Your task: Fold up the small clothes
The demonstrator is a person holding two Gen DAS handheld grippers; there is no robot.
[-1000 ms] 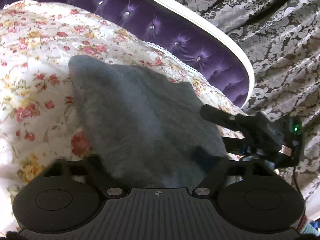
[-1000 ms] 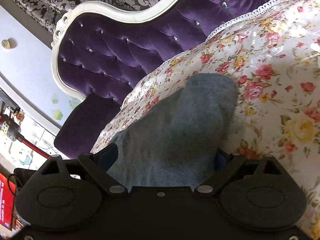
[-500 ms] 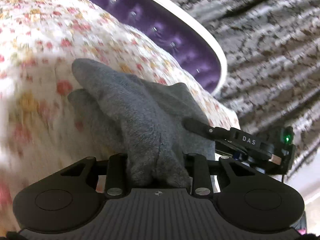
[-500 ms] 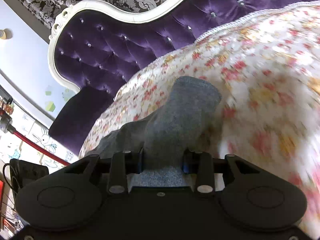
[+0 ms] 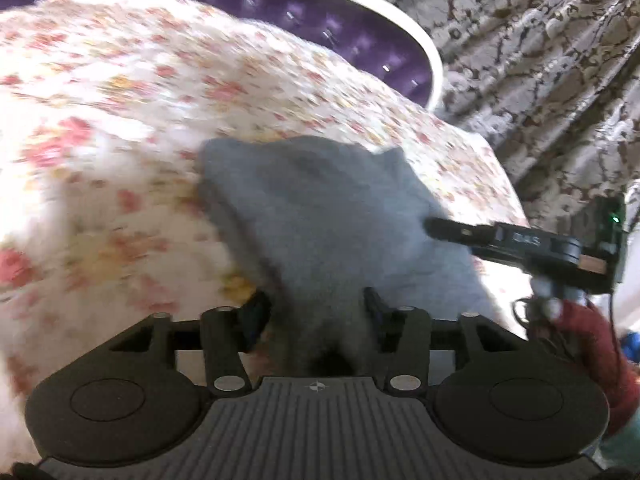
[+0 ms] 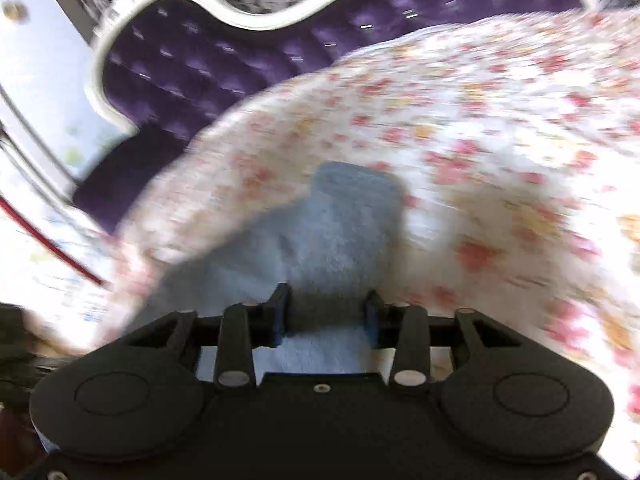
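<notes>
Right gripper (image 6: 325,314) low centre, its jaws just opening with the grey garment (image 6: 340,236) between them. Floral bedspread (image 6: 480,128) blurs across the right; purple headboard (image 6: 192,80) sits upper left.

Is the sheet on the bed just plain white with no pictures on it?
No, the sheet is white but covered all over with pink and yellow flowers, and the grey cloth lies on top of it.

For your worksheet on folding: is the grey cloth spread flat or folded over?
Folded over: the grey cloth shows a doubled left edge on the floral bedcover.
</notes>
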